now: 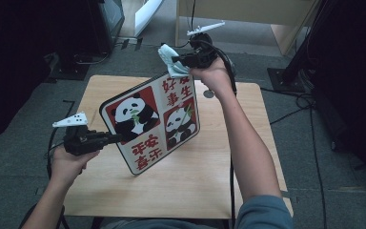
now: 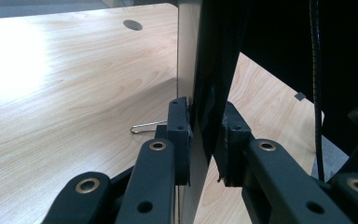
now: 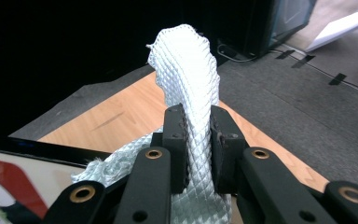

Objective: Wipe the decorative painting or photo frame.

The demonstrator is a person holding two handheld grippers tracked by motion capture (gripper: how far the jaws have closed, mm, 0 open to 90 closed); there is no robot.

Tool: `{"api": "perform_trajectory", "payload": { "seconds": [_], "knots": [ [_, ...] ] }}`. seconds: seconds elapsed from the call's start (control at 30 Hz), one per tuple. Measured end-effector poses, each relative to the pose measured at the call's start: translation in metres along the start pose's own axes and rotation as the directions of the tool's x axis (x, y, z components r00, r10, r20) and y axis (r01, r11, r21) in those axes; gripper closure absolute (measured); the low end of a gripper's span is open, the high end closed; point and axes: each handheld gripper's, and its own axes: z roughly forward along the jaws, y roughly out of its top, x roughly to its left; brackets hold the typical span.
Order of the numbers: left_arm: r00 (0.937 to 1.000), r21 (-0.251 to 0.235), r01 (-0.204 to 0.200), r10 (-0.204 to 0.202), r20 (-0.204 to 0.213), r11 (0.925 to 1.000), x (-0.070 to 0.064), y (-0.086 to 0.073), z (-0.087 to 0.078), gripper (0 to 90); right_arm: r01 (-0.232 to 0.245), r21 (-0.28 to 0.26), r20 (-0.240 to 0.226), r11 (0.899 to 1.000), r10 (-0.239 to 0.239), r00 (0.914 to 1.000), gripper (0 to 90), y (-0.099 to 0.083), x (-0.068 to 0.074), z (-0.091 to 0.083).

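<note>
A square panda board [image 1: 152,121] with red Chinese characters stands tilted on edge over the wooden table [image 1: 195,181]. My left gripper [image 1: 116,138] is shut on the board's left edge; in the left gripper view the thin board [image 2: 200,65] runs up between the two pads, with my left gripper [image 2: 204,144] clamped on it. My right gripper [image 1: 176,59] is held above the board's top corner, shut on a pale woven cloth [image 1: 171,62]. In the right gripper view the cloth [image 3: 189,70] rises between the jaws of my right gripper [image 3: 196,140] and hangs down onto the board [image 3: 18,177].
A metal wire clip [image 2: 147,126] lies on the table behind the board. A round cable hole [image 1: 208,94] sits near the table's far right. Cables [image 1: 310,124] run over the grey carpet at right. A wooden cabinet [image 1: 248,14] stands beyond the table.
</note>
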Motion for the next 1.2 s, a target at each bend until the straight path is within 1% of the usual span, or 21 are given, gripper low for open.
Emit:
{"api": "perform_trajectory", "payload": {
  "seconds": [0.03, 0.07, 0.13, 0.2, 0.27, 0.33, 0.4, 0.5, 0.77, 0.8, 0.9, 0.93, 1.03, 1.07, 1.2],
  "knots": [
    [1.0000, 0.000, 0.000, 0.000, 0.000, 1.0000, 0.000, 0.000, 0.000, 78.6, 0.000, 0.000, 0.000, 1.000, 0.000, 1.0000, 79.0, 0.000, 0.000, 0.000],
    [1.0000, -0.001, 0.000, 0.000, -0.002, 1.0000, 0.000, 0.000, 0.000, 78.6, -0.014, -0.003, 0.001, 1.000, 0.014, 0.9999, 79.0, -0.001, -0.004, -0.001],
    [1.0000, -0.002, 0.000, 0.000, -0.003, 1.0000, 0.000, 0.000, 0.000, 78.6, -0.012, -0.004, 0.002, 1.000, 0.012, 0.9999, 79.0, -0.001, -0.005, -0.002],
    [1.0000, -0.001, -0.002, 0.002, -0.002, 1.0000, 0.000, 0.000, 0.000, 78.6, -0.004, 0.006, 0.015, 1.000, 0.004, 0.9999, 79.1, 0.000, -0.006, -0.003],
    [1.0000, -0.001, 0.000, 0.000, 0.000, 1.0000, 0.000, 0.000, 0.000, 78.6, -0.008, 0.010, 0.027, 1.000, 0.008, 0.9996, 79.2, 0.000, -0.009, -0.005],
    [1.0000, -0.001, 0.000, 0.000, 0.002, 1.0000, 0.000, 0.000, 0.000, 78.5, -0.015, 0.010, 0.032, 1.000, 0.014, 0.9994, 79.3, 0.000, -0.011, -0.005],
    [1.0000, -0.004, 0.004, -0.004, 0.007, 1.0000, 0.001, 0.000, 0.000, 78.3, -0.031, 0.009, 0.042, 0.999, 0.031, 0.9986, 79.4, -0.001, -0.015, -0.007],
    [1.0000, -0.004, 0.000, 0.000, -0.006, 1.0000, 0.000, 0.000, 0.000, 78.4, -0.026, 0.008, 0.057, 1.000, 0.025, 0.9981, 79.4, -0.001, -0.016, -0.007],
    [1.0000, -0.002, -0.001, 0.001, 0.002, 1.0000, 0.001, 0.000, 0.000, 78.3, -0.022, 0.027, 0.107, 0.999, 0.019, 0.9940, 80.2, -0.002, -0.025, -0.010],
    [1.0000, -0.003, 0.001, -0.001, 0.005, 1.0000, 0.001, 0.000, 0.000, 78.1, -0.035, 0.030, 0.109, 0.999, 0.031, 0.9936, 80.3, -0.002, -0.025, -0.011],
    [0.9999, -0.003, 0.007, -0.007, 0.013, 1.0000, 0.002, 0.000, 0.000, 76.0, -0.037, 0.024, 0.112, 0.999, 0.035, 0.9931, 80.4, -0.004, -0.027, -0.012],
    [0.9997, -0.003, 0.017, -0.017, 0.017, 0.9999, 0.002, 0.000, 0.001, 74.5, -0.032, 0.020, 0.115, 0.999, 0.029, 0.9930, 80.5, -0.005, -0.027, -0.012],
    [0.9998, -0.006, 0.017, -0.017, 0.012, 0.9998, 0.002, 0.000, 0.001, 72.4, -0.027, 0.020, 0.119, 0.999, 0.025, 0.9926, 80.5, -0.005, -0.026, -0.012],
    [0.9996, -0.009, 0.021, -0.021, 0.019, 0.9997, 0.001, 0.001, 0.001, 71.7, -0.018, 0.018, 0.122, 1.000, 0.016, 0.9924, 80.5, -0.005, -0.026, -0.012],
    [0.9997, -0.009, 0.016, -0.016, 0.017, 0.9998, 0.001, 0.001, 0.003, 70.9, -0.024, 0.016, 0.131, 1.000, 0.022, 0.9911, 80.5, -0.008, -0.027, -0.013]
  ]
}}
